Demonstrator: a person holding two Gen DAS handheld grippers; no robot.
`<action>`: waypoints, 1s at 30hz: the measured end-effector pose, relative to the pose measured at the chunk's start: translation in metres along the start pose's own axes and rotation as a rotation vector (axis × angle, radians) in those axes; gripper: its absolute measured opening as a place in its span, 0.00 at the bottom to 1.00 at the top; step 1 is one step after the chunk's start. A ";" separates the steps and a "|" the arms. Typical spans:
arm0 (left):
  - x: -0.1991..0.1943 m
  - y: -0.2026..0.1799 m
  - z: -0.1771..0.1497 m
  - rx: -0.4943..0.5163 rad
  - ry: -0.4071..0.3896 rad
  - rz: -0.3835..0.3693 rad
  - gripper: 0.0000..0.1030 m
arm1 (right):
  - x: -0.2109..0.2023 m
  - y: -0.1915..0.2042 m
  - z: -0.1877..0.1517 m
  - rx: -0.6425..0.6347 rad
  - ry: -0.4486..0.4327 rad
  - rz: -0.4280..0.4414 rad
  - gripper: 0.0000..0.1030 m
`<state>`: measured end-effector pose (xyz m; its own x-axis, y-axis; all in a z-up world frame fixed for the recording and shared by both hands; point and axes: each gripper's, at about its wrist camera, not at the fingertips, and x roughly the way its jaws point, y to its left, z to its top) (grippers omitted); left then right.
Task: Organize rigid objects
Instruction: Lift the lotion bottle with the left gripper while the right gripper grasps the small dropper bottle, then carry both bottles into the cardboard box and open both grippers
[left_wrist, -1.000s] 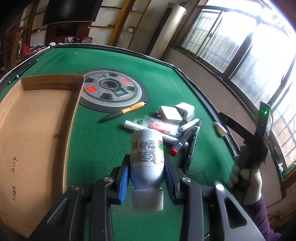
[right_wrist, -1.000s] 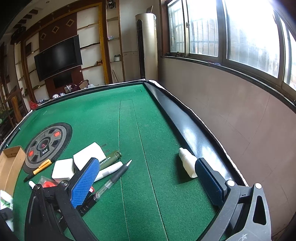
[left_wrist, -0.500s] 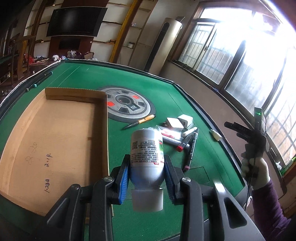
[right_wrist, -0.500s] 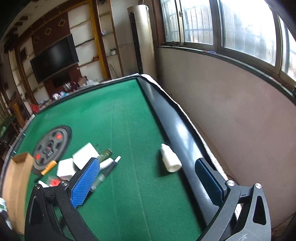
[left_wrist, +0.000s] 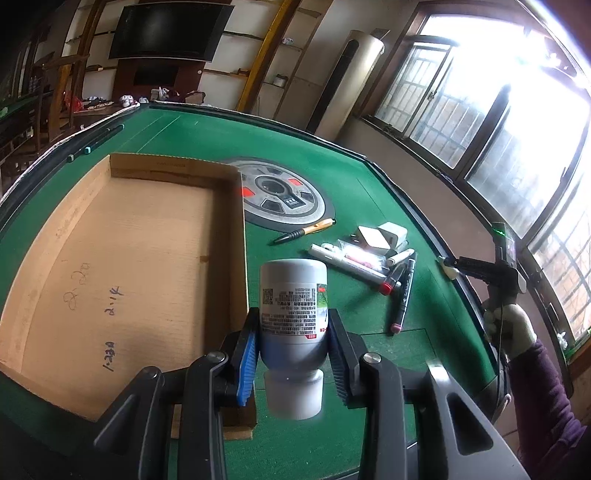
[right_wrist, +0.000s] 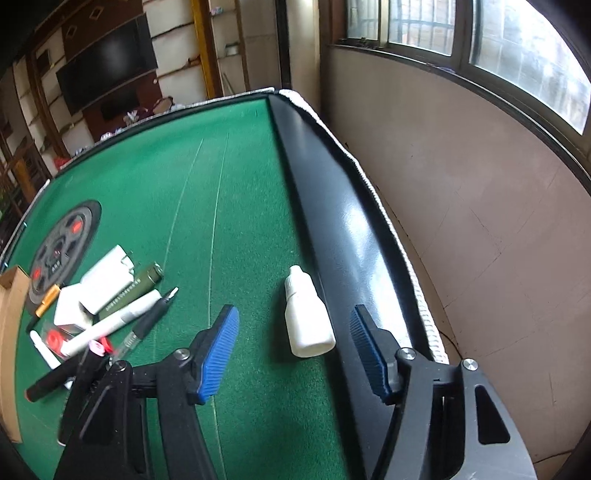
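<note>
Both hands have shifted since the earlier frames: the left gripper, pinching a grey labelled bottle by its body with the white cap toward the camera, has travelled sideways so that the open cardboard box now fills much of its view, its near wall just beside the bottle. That puts the bottle close to a drop-off spot, though it hangs over the green worktop rather than over the box floor. The right gripper has swung toward the small white dropper bottle, which lies on its side against the black rail at the worktop's edge, nozzle pointing away. Its jaws have just been closing from full spread and now stand partly open, with the dropper bottle between the blue pads but not touched by either. I judge this the start of a grasp; the rail crowding the far pad may make a clean pinch awkward. Pens, markers and white adapters still lie in a heap near the round centre panel, waiting to be sorted.
</note>
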<state>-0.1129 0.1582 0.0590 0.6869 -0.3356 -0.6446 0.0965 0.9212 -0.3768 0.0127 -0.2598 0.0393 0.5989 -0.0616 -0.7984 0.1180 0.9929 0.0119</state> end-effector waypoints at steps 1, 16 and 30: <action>0.001 -0.001 0.000 0.003 0.002 0.000 0.35 | 0.005 0.002 0.000 -0.007 0.012 -0.005 0.49; -0.012 0.019 0.014 -0.033 0.004 -0.016 0.35 | -0.047 0.015 0.000 0.054 -0.039 0.139 0.25; -0.005 0.120 0.068 -0.160 0.069 0.102 0.35 | -0.078 0.245 -0.005 -0.207 0.081 0.641 0.25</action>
<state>-0.0556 0.2839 0.0618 0.6357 -0.2603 -0.7267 -0.0905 0.9098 -0.4050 -0.0089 -0.0110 0.1018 0.4373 0.5456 -0.7149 -0.3998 0.8300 0.3889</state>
